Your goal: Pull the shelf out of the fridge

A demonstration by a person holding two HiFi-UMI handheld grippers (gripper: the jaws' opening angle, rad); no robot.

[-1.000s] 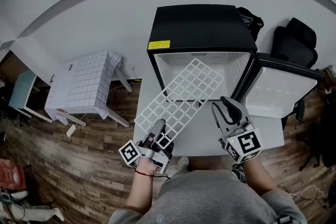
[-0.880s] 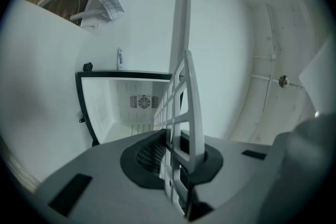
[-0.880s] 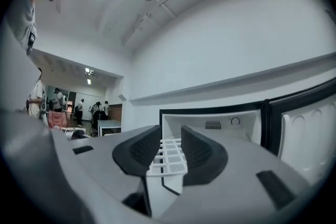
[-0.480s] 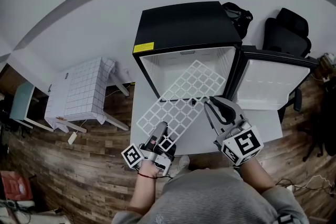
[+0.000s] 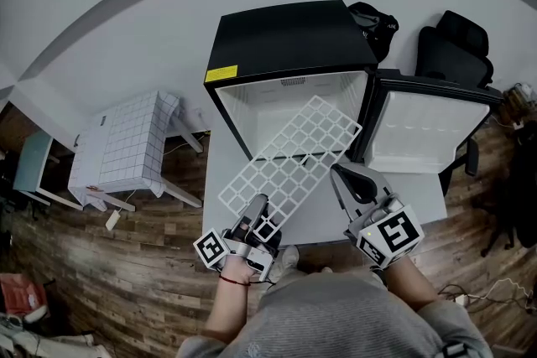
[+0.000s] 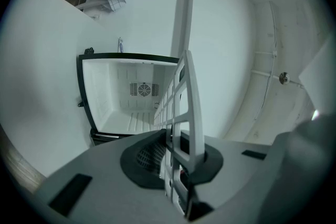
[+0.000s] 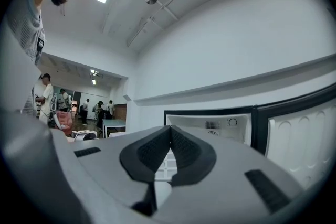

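— shelf (image 5: 289, 159) first: where does it sit?
— the white grid lies slantwise above the white bench (image 5: 336, 218). its far right end reaches into the mouth of the open fridge (image 5: 285, 38), and its near left corner is in the left gripper (image 5: 256, 204).
— is that gripper really grasping it?
— yes. in the left gripper view its fingers (image 6: 144, 157) are clenched on the shelf's edge. the grid stands on edge between the pads and runs away toward the white fridge cavity.
— and the right gripper (image 5: 339, 173)?
— it hangs over the bench just beside the shelf's near right edge, in front of the open fridge door (image 5: 428, 134). whether its tip touches the grid, i cannot tell.
— its fingers (image 7: 152, 152)?
— they have just been closing, and the dark pads now meet with nothing between them. a bit of the grid shows beyond them, low in the right gripper view.
— anything else around?
— to the left, well apart from the bench, stands a small table under a checked cloth (image 5: 126, 142). a black chair (image 5: 457, 50) sits at the far right behind the door. wood floor (image 5: 109, 264) runs along the near left.
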